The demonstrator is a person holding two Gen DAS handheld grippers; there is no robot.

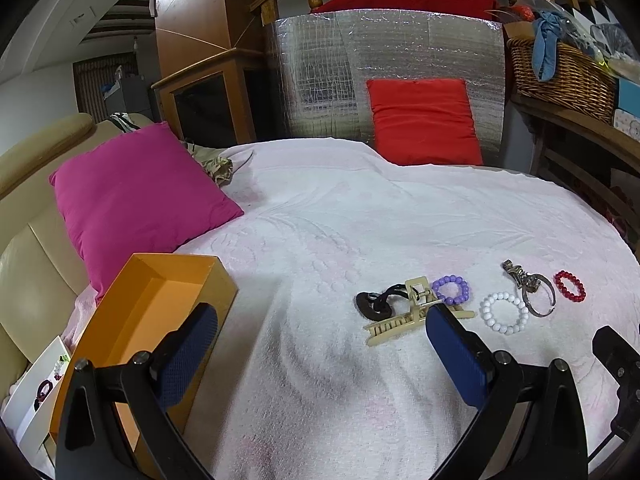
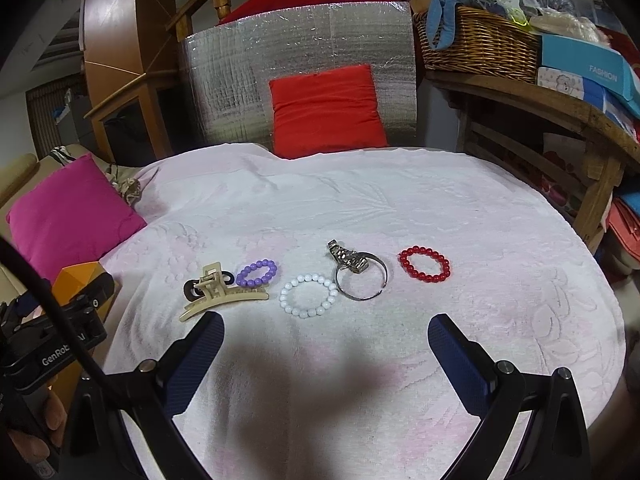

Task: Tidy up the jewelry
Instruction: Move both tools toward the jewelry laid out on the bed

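Observation:
On the white towel lie a beige claw clip (image 2: pixel 218 294) (image 1: pixel 404 320) over a black hair tie (image 1: pixel 374 306), a purple bead bracelet (image 2: pixel 257 273) (image 1: pixel 451 289), a white bead bracelet (image 2: pixel 308 295) (image 1: pixel 504 313), a silver watch (image 2: pixel 358 274) (image 1: pixel 532 290) and a red bead bracelet (image 2: pixel 425 264) (image 1: pixel 569 286). An open orange box (image 1: pixel 160 312) stands at the left. My left gripper (image 1: pixel 320 344) is open and empty between the box and the clip. My right gripper (image 2: pixel 326 344) is open and empty, just short of the white bracelet and the watch.
A magenta pillow (image 1: pixel 132 200) lies behind the box. A red cushion (image 2: pixel 326 108) leans on a silver foil panel (image 2: pixel 304 40) at the back. A wooden shelf with a wicker basket (image 2: pixel 480 46) and boxes stands at the right. A beige sofa (image 1: pixel 24 264) runs along the left.

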